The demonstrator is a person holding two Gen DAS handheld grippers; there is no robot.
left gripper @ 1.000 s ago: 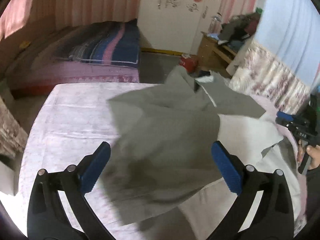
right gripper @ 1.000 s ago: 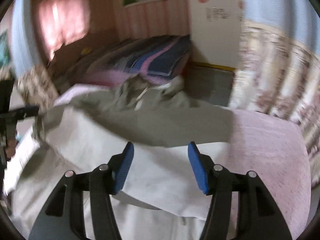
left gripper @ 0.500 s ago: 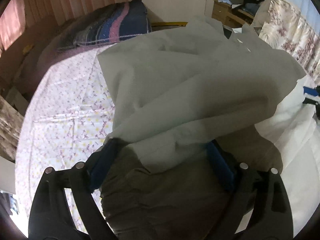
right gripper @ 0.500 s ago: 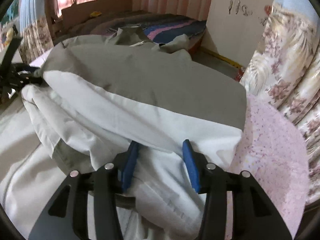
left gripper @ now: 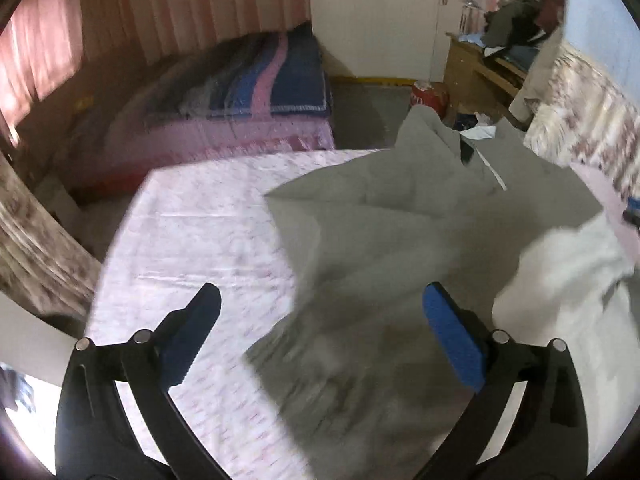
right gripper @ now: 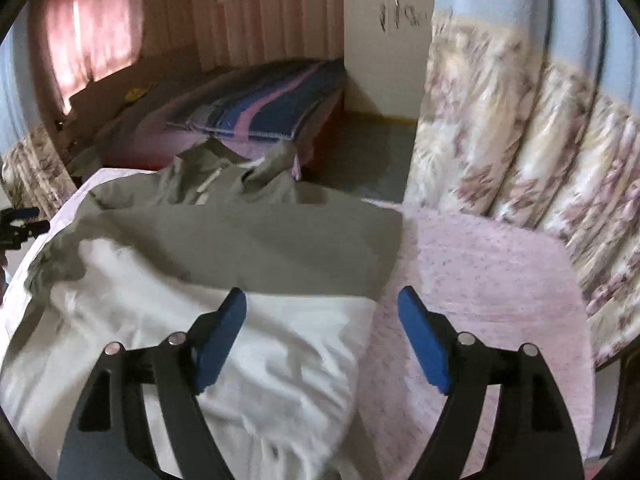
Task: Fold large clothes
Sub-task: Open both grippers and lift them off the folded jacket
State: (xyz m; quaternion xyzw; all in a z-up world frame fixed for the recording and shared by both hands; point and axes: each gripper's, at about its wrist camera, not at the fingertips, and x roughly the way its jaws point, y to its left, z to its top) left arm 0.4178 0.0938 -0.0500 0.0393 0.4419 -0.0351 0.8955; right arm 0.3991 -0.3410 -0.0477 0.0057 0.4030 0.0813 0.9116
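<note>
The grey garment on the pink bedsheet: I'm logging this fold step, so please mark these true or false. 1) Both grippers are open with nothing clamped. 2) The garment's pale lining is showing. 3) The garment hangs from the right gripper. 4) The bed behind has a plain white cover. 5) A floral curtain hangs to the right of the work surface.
1) True: the left gripper and the right gripper stand open, pads clear of cloth; the right one's jaws have just been opening.
2) True: the grey garment shows its pale lining.
3) False: it lies on the pink bedsheet.
4) False: the striped blanket is blue and pink.
5) True: floral curtain.
</note>
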